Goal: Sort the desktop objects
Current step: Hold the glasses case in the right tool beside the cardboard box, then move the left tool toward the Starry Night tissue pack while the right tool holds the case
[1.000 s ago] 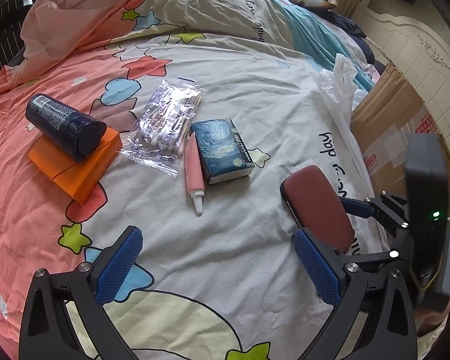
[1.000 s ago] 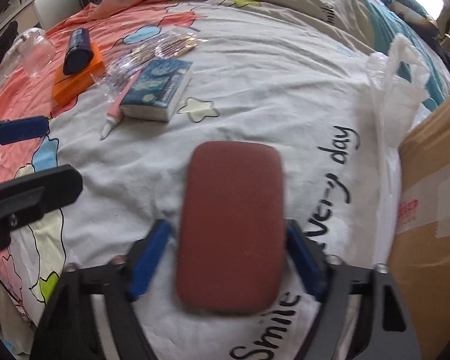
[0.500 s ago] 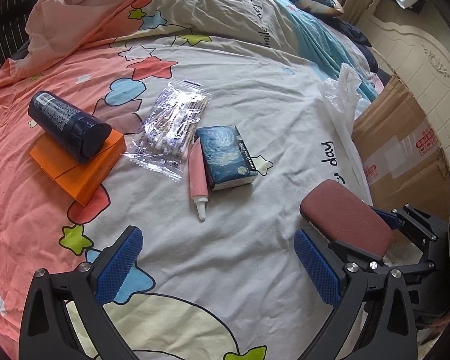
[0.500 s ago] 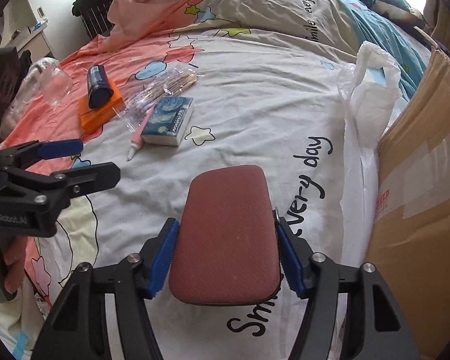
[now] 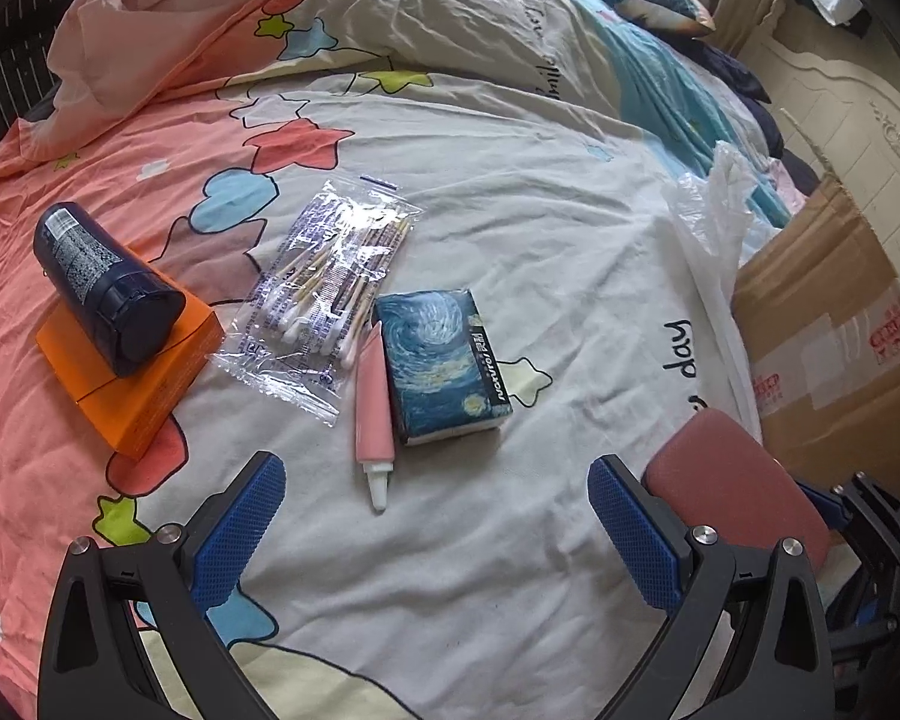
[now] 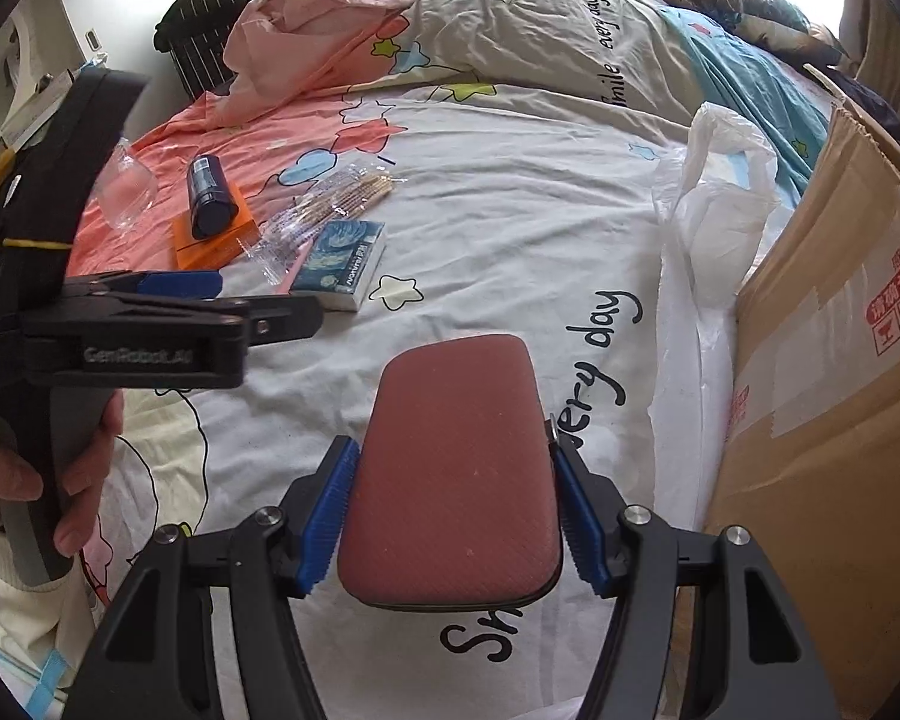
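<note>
Case (image 6: 450, 474) clamped between right gripper (image 6: 450, 516) pads above bedsheet (image 6: 510, 228) | left gripper (image 5: 438, 534) wide, empty

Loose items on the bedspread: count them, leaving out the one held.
5: dark bottle lying atop the orange box; cotton swab bag; pink tube beside the blue tissue pack. Others may be hidden.

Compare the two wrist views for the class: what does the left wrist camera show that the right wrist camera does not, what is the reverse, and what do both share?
Only the left wrist view shows the left gripper open, nothing between its pads. Only the right wrist view shows the hand on the left gripper's handle and both right gripper pads pressed on the red case. Both show the case, orange box, dark bottle, swab bag, pink tube, tissue pack, cardboard box.
</note>
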The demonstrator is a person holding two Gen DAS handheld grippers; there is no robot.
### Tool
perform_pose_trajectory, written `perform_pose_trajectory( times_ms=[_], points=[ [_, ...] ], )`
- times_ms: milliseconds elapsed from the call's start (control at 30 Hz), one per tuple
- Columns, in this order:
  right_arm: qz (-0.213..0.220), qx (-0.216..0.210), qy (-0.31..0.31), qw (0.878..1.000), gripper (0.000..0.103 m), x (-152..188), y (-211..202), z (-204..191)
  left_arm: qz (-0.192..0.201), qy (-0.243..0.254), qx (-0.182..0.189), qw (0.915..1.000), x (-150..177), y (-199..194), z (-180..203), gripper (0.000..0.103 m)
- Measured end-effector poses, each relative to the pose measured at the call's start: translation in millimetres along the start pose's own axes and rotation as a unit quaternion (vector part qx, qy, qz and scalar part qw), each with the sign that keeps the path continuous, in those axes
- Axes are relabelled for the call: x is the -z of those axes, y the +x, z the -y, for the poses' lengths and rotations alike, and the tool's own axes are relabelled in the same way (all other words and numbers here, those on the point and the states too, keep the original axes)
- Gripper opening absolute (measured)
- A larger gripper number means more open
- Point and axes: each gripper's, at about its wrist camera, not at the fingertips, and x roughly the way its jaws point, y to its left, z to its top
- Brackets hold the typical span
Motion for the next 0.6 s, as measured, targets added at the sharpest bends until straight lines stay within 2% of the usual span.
perform_pose_trajectory(
  times_ms=[167,200,233,267,400,600],
  points=[
    [-0.002,0.009,-0.008,1.0,0.058,-7,3,4,-0.001,0.001,-0.008,1.0,-4,9,3,0.103],
    [-0.001,0.011,-0.007,1.0,0.054,-9,3,6,-0.003,0.001,-0.008,1.0,-5,11,3,0.103],
    [-0.003,0.009,-0.003,1.0,0.032,-11,5,9,-0.003,0.0,-0.009,1.0,-6,12,3,0.103],
    [-0.006,0.006,0.0,1.0,0.026,-14,7,11,-0.003,-0.001,-0.009,1.0,-7,13,3,0.103],
    [-0.02,0.014,-0.001,1.0,0.026,-21,20,15,-0.007,-0.003,-0.01,0.9999,-10,18,3,0.103],
    [-0.041,0.018,-0.011,0.999,0.027,-8,27,14,-0.007,0.0,-0.007,0.9999,-10,17,0,0.103]
  ],
)
